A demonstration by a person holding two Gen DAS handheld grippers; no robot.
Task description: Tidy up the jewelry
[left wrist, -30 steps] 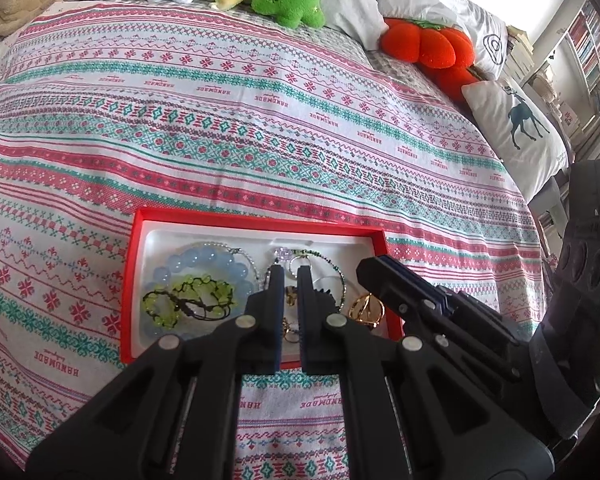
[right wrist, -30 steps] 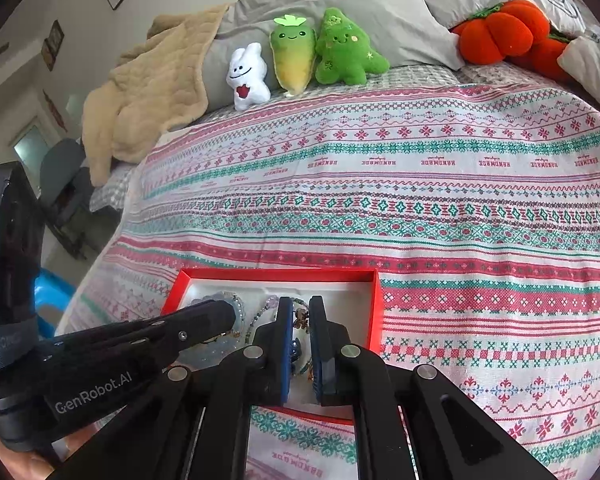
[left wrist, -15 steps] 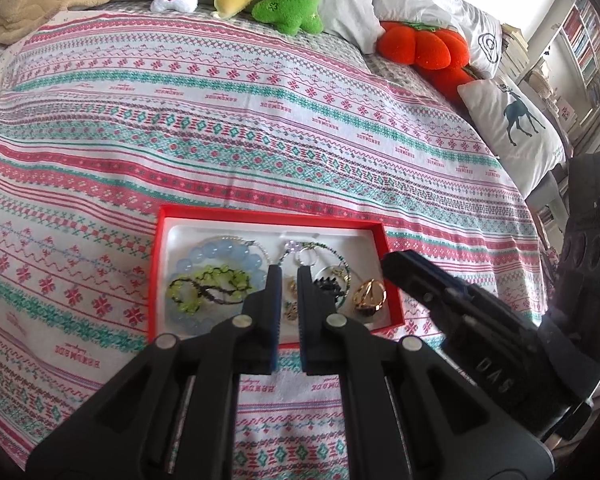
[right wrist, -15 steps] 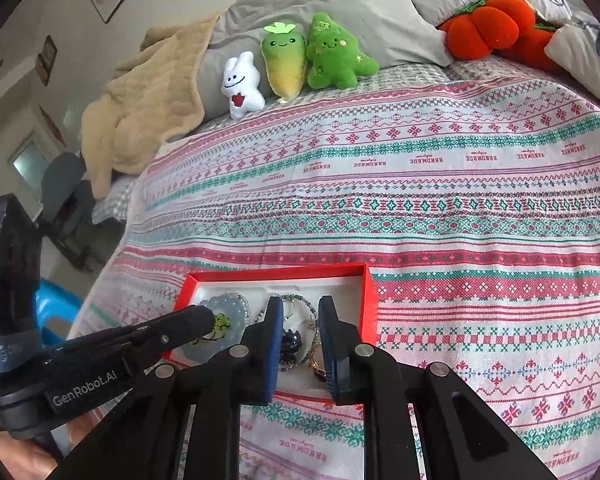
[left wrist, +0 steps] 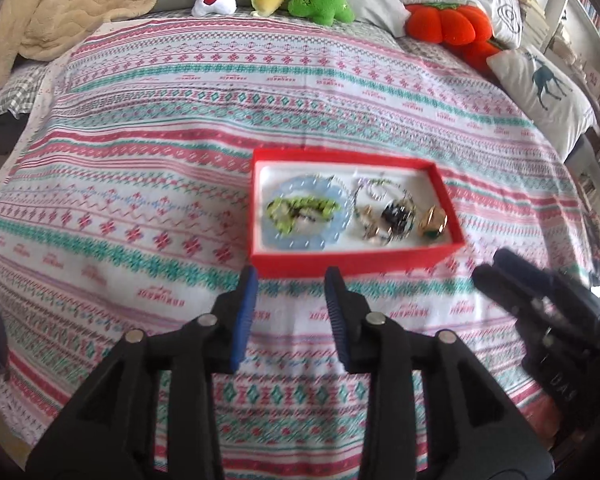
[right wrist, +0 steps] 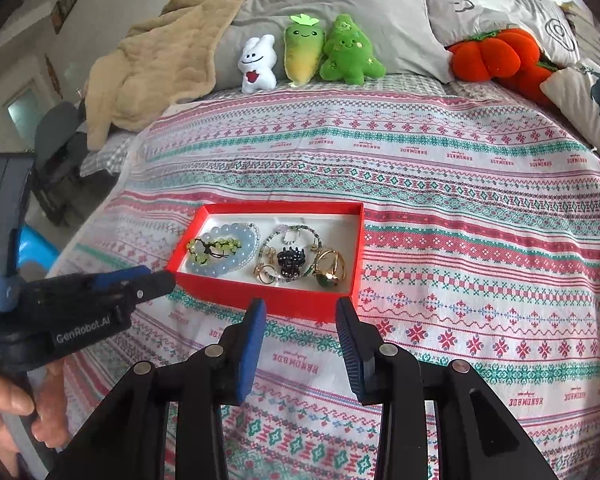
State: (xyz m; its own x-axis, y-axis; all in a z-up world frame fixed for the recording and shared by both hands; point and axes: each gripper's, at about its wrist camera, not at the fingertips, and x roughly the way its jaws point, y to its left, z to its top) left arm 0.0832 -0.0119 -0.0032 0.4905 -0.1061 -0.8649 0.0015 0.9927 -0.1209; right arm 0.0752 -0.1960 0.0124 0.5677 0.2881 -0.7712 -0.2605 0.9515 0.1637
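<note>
A red box (left wrist: 356, 258) lies on the bed. It holds a pale blue bead bracelet (left wrist: 332, 226), a green bead bracelet (left wrist: 300, 208), a black hair claw (right wrist: 290, 260), gold rings (right wrist: 330, 268) and thin chains. My left gripper (left wrist: 291, 276) hovers just before the box's near wall, its jaws opening with nothing between them. My right gripper (right wrist: 301, 306) hangs before the same wall (right wrist: 260, 294), jaws also opening and bare. Each gripper shows in the other's view: the right one (left wrist: 496, 268) beside the box's right corner, the left one (right wrist: 156, 278) at its left corner.
The patterned bedspread (left wrist: 180, 140) covers the bed all around the box. Plush toys (right wrist: 320, 56), grey pillows, an orange pumpkin cushion (right wrist: 496, 56) and a beige blanket (right wrist: 160, 68) line the headboard end. A person's hand (right wrist: 8, 404) holds the left gripper.
Both grippers have drawn back from above the jewelry to the near side of the box. Their jaws, shut a second ago, have spread apart.
</note>
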